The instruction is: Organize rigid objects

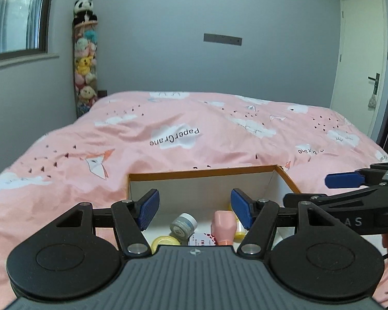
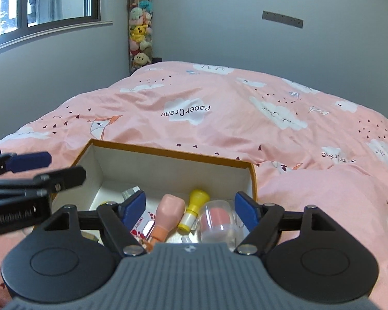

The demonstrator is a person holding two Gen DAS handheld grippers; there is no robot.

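An orange-rimmed cardboard box (image 1: pixel 201 172) with a white inside sits on the pink bed. In it lie a grey jar with a white lid (image 1: pixel 183 226), a pink bottle (image 1: pixel 222 226), a yellow bottle (image 1: pixel 239 232), a yellow-lidded pot (image 1: pixel 165 241) and a red-printed card (image 1: pixel 201 240). My left gripper (image 1: pixel 194 206) hovers over the box's near side, open, with nothing between its blue pads. The right wrist view shows the box (image 2: pixel 168 152), the pink bottle (image 2: pixel 168 214), the yellow bottle (image 2: pixel 194 209) and a clear case holding a pink sponge (image 2: pixel 218 219). My right gripper (image 2: pixel 190 205) is open above them, gripping nothing.
The pink quilt (image 1: pixel 194 134) spreads beyond the box on all sides. A tall net of plush toys (image 1: pixel 85 72) stands in the far left corner by a window (image 1: pixel 15 15). A white door (image 1: pixel 359 64) is at the far right. Each gripper shows at the edge of the other's view.
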